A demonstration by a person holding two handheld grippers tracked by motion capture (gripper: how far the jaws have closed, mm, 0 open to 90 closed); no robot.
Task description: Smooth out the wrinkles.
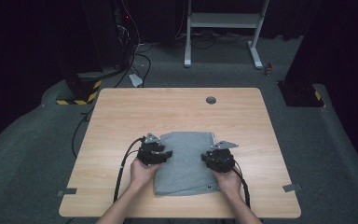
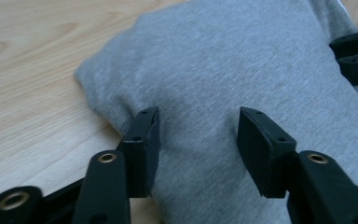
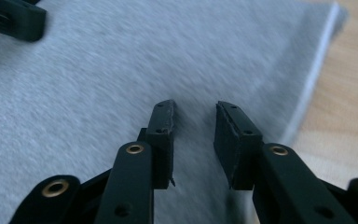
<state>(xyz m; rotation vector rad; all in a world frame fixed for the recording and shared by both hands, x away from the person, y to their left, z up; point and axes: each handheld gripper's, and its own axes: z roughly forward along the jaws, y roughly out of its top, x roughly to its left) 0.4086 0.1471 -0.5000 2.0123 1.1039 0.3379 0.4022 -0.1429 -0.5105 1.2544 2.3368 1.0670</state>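
A folded grey cloth [image 1: 185,163] lies flat on the light wooden table [image 1: 121,121], in the lower middle of the high view, nearer the table's front edge than its far one. The left gripper [image 1: 161,155] sits at the cloth's left edge and the right gripper [image 1: 209,157] at its right edge, each held by a hand [image 1: 142,173] coming in from the bottom of the frame. In the left gripper view, the two black jaws stand well apart over the grey fabric, the left one close to the cloth's rounded edge, with bare wood filling the left side of the frame. In the right gripper view, the jaws are parted by a narrower gap and nothing lies between them; the cloth's pale hem [image 3: 313,74] runs down the right side, beside a strip of table.
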